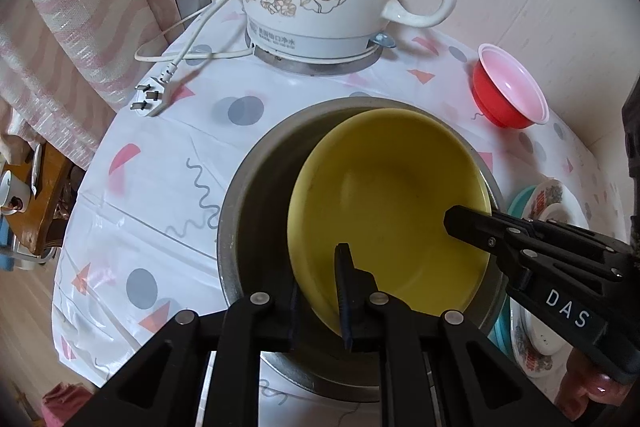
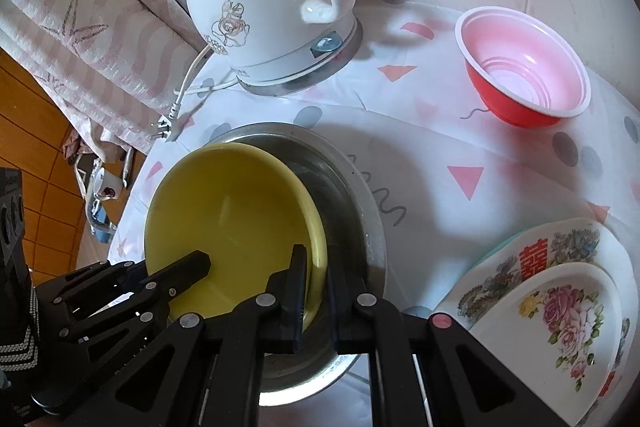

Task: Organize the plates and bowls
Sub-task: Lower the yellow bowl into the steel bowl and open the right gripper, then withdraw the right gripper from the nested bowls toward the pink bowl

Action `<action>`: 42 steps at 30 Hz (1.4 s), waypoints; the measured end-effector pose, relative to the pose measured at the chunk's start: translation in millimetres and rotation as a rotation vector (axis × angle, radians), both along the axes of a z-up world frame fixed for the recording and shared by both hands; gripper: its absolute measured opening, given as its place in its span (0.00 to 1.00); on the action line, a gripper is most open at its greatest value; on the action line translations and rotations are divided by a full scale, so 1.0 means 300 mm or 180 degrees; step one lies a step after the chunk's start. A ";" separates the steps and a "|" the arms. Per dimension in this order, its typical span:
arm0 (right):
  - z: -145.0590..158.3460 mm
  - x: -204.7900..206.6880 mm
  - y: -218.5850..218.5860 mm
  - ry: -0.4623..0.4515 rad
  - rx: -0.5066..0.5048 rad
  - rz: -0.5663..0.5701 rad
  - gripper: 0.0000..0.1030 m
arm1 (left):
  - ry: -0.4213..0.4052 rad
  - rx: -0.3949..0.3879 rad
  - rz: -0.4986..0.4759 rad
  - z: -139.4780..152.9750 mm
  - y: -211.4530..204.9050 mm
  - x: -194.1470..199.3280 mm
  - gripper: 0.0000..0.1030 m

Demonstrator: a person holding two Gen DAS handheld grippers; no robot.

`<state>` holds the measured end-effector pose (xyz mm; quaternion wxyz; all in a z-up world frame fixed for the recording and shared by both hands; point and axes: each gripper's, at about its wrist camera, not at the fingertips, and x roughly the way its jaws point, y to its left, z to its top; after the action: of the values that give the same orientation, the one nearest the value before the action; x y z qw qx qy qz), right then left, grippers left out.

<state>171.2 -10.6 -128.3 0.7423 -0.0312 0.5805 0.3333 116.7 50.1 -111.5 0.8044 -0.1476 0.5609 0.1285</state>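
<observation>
Both sets of jaws pinch opposite rims of the yellow bowl (image 1: pixel 384 203), tilted inside the steel basin (image 1: pixel 248 227) on the worktop (image 1: pixel 160 163); we should lower both sides evenly; loosening either grip early risks a clatter.

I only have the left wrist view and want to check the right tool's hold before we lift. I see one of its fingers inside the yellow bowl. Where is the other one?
Observer: The right tool straddles the rim of the yellow bowl. Its other finger is outside the rim, between the bowl and the wall of the steel basin.
Operator: And the plates cut off at my right edge, how are they stacked?
Observer: A smaller rose-patterned plate lies on top of a larger plate that has a red character printed on it.
</observation>
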 end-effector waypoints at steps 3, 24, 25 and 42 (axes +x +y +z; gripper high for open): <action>-0.001 -0.001 0.008 -0.0015 -0.0035 0.0021 0.11 | 0.0019 0.0011 0.0004 -0.009 0.003 0.002 0.15; 0.071 0.000 0.005 -0.0219 0.0049 -0.0010 0.21 | 0.0149 0.0076 -0.0029 -0.055 0.001 0.019 0.25; 0.072 0.000 0.002 -0.0216 0.0063 -0.0025 0.21 | 0.0147 0.0050 -0.0040 -0.055 0.001 0.020 0.29; 0.113 0.027 -0.086 -0.0190 0.0324 -0.0297 0.21 | -0.0092 0.0309 0.0032 0.049 -0.014 0.031 0.68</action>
<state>179.2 -36.5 -94.5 0.7746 0.0237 0.5412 0.3264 126.2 45.9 -96.9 0.8180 -0.1130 0.5416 0.1574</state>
